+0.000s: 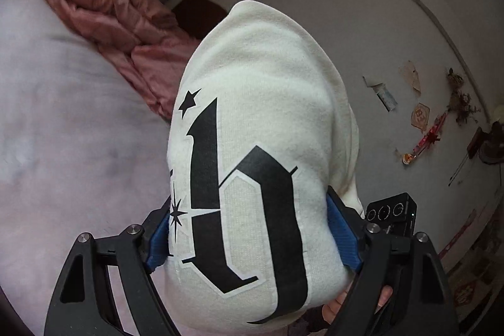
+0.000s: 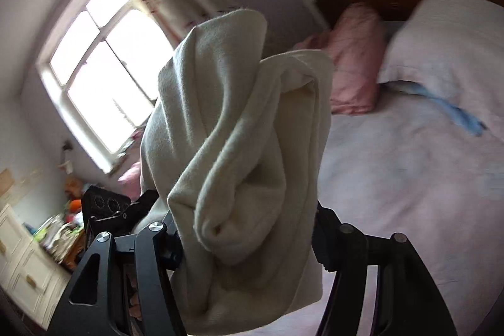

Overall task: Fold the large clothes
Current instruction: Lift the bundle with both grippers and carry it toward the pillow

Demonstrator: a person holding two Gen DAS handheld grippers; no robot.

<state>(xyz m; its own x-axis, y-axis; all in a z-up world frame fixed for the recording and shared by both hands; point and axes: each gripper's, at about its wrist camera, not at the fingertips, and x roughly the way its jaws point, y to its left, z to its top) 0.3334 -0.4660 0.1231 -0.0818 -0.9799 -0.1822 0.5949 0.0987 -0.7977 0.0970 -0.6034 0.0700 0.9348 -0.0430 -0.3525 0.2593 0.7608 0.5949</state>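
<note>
Cream sweatshirt [image 1: 261, 147] — clamped thick in both tools [image 1: 249, 235] [image 2: 249, 238] — above pink bed [image 2: 409, 178].

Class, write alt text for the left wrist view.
A cream sweatshirt with black gothic lettering bulges between the left gripper's blue pads, above a pale pink bed with a crumpled pink quilt.

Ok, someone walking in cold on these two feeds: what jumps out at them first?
The cream sweatshirt with its big black gothic letter fills the left wrist view, bunched between the left hand-held gripper's blue pads. In the right view, the same cream fabric hangs from the right hand-held gripper, before a bright window and the pink bed.
</note>
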